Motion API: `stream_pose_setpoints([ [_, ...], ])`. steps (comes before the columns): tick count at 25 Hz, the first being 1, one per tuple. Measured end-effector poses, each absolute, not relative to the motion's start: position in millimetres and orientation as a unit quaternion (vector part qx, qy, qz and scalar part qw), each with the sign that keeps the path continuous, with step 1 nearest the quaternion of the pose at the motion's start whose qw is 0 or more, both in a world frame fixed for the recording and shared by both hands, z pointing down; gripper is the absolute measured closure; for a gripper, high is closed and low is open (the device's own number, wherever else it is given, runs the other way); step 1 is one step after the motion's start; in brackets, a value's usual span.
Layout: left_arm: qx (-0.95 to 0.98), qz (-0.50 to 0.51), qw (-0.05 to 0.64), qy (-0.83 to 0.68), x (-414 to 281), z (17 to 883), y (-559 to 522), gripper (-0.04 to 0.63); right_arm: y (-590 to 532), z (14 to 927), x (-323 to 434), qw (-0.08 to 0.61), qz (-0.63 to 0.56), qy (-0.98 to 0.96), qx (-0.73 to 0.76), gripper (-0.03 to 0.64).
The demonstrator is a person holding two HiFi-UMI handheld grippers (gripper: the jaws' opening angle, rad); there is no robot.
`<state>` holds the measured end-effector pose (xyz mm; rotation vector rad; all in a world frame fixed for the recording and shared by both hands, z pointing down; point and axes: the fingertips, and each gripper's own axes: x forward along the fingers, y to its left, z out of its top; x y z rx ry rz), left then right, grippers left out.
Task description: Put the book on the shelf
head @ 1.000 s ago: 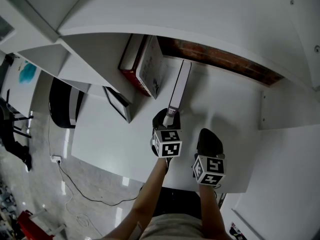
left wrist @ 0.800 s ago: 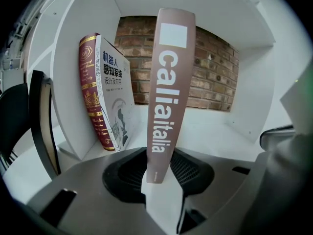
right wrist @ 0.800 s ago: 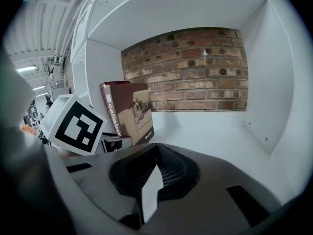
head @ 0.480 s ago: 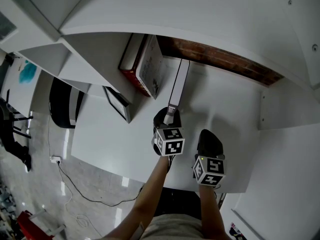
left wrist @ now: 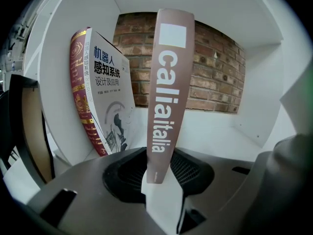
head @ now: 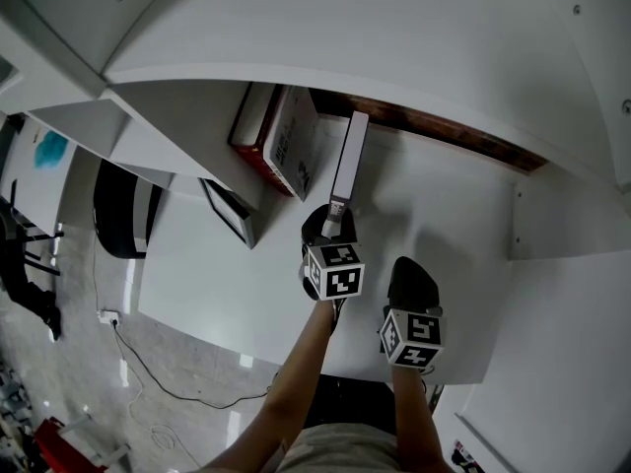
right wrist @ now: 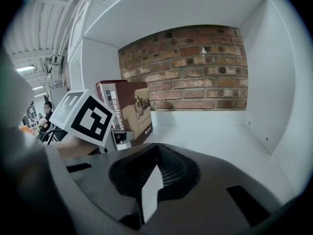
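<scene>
A slim brown book stands upright on the white shelf board, just right of a leaning red-spined book. My left gripper is shut on the brown book's near lower end. In the left gripper view the book's spine rises straight out of the left gripper, with the red-spined book to its left. My right gripper hovers at the shelf's front edge, right of the left one. The right gripper is shut and empty, and its view shows the brown book from the side.
A brick wall backs the shelf bay, and a white side panel bounds it on the right. A black-framed flat object leans against the left divider. A black chair and a cable lie on the floor below left.
The left gripper and the brown book have shifted slightly deeper into the shelf bay, closer to the red-spined book. The right gripper has stayed in place.
</scene>
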<state>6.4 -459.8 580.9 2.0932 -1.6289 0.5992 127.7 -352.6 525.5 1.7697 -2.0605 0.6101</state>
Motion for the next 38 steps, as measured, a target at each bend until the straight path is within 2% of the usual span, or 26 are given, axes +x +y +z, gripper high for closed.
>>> stream_pose_setpoints([
  [20,0.745,0.209,0.218,-0.595,10,583,-497,0.440,-366,536,136,0.184,0.226,-0.727,0.622,0.600],
  [38,0.734,0.190,0.223,-0.612,3,564,-473,0.440,-366,522,131,0.164,0.209,-0.740,0.618,0.600],
])
